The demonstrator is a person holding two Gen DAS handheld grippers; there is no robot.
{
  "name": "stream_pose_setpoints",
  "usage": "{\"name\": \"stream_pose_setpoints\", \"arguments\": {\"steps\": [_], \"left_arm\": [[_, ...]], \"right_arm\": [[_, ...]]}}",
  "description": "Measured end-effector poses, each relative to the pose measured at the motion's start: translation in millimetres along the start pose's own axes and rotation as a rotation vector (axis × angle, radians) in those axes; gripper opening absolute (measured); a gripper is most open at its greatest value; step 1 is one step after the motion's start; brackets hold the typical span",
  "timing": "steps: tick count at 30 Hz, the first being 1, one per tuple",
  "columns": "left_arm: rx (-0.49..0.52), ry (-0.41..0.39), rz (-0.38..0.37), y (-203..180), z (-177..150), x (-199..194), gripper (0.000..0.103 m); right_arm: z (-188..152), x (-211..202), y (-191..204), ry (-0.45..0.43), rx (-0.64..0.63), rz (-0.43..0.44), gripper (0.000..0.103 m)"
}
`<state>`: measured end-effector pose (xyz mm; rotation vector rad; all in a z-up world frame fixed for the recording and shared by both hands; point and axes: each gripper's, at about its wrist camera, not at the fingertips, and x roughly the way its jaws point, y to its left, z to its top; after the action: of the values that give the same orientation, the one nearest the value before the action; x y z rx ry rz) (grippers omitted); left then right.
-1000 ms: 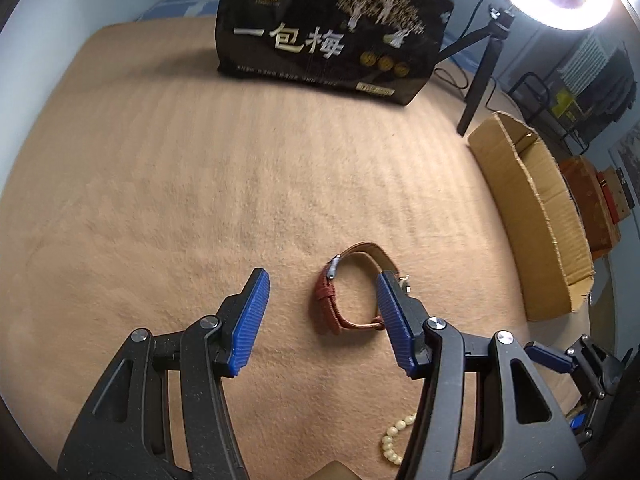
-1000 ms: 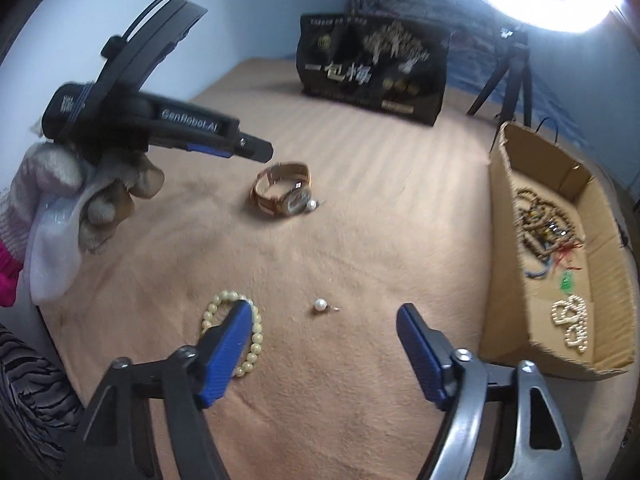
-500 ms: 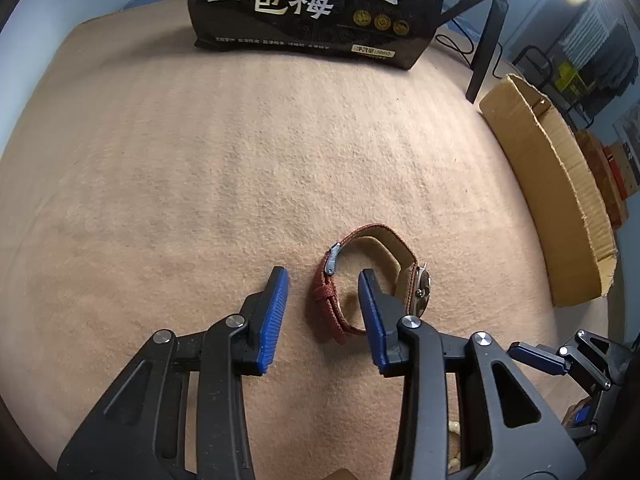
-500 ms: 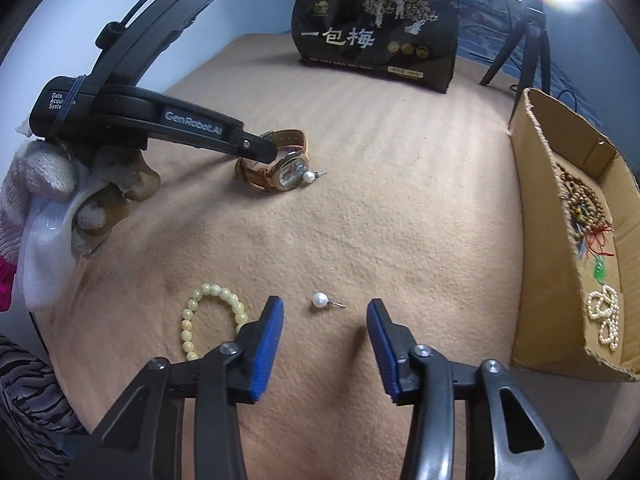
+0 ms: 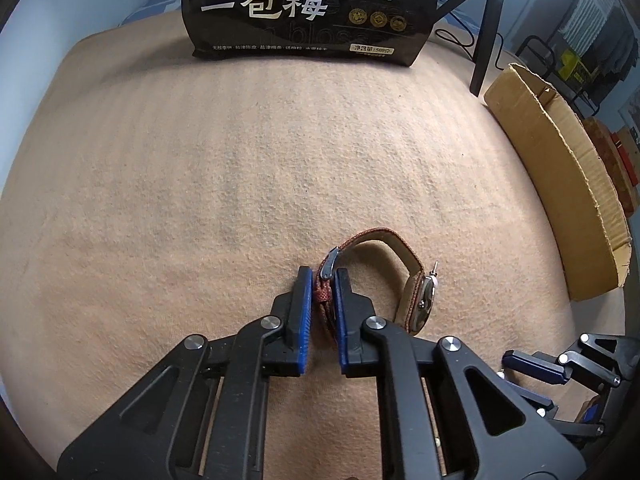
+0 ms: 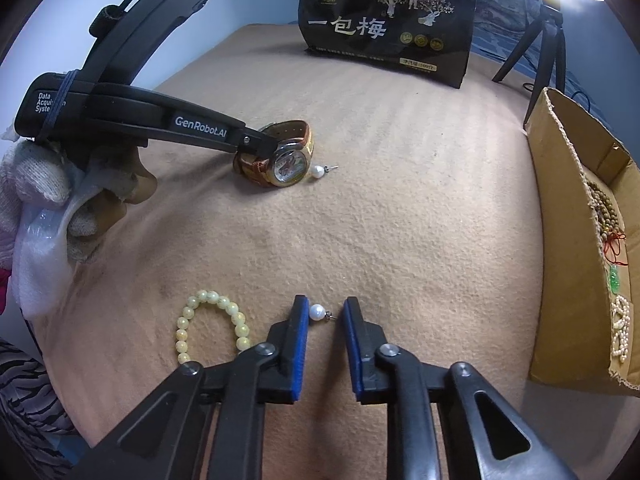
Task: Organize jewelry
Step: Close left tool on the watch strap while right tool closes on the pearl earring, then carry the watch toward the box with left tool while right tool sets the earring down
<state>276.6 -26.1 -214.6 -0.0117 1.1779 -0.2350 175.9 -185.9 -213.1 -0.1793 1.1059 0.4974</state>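
My left gripper (image 5: 322, 280) is shut on the strap of a brown-strapped wristwatch (image 5: 416, 276) that stands on its edge on the tan blanket; the watch also shows in the right wrist view (image 6: 286, 160). A pearl earring (image 6: 318, 171) lies beside the watch face. My right gripper (image 6: 325, 314) is low over the blanket with its jaws narrowly apart around a second pearl earring (image 6: 317, 313), which touches the left pad. A yellow bead bracelet (image 6: 208, 326) lies just left of it.
A cardboard box (image 6: 560, 240) at the right holds bead strings and a white pearl piece. A black snack bag (image 6: 384, 24) stands at the far edge of the blanket. A tripod (image 6: 548, 36) stands behind the box.
My left gripper moved forward and closed on the watch strap. My right gripper moved down and forward to the near pearl earring, and its jaws narrowed around it.
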Motion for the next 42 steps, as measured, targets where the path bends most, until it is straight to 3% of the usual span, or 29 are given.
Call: {"name": "stream_pose_setpoints", "arguments": {"steps": [12,26,42], "left_arm": [[-0.018,-0.018,0.013,7,-3,-8,0.007],[-0.034,-0.07,0.02,13,-5,-33,0.007],[-0.013,-0.164,-0.041,-14,3,-78,0.007]], "right_arm": [[1,-9,4,-0.028,-0.008,-0.007,0.016],[20,-56,23,-0.124,-0.047,-0.071,0.016],[29,-114,20,-0.246,-0.023,-0.071,0.016]]}}
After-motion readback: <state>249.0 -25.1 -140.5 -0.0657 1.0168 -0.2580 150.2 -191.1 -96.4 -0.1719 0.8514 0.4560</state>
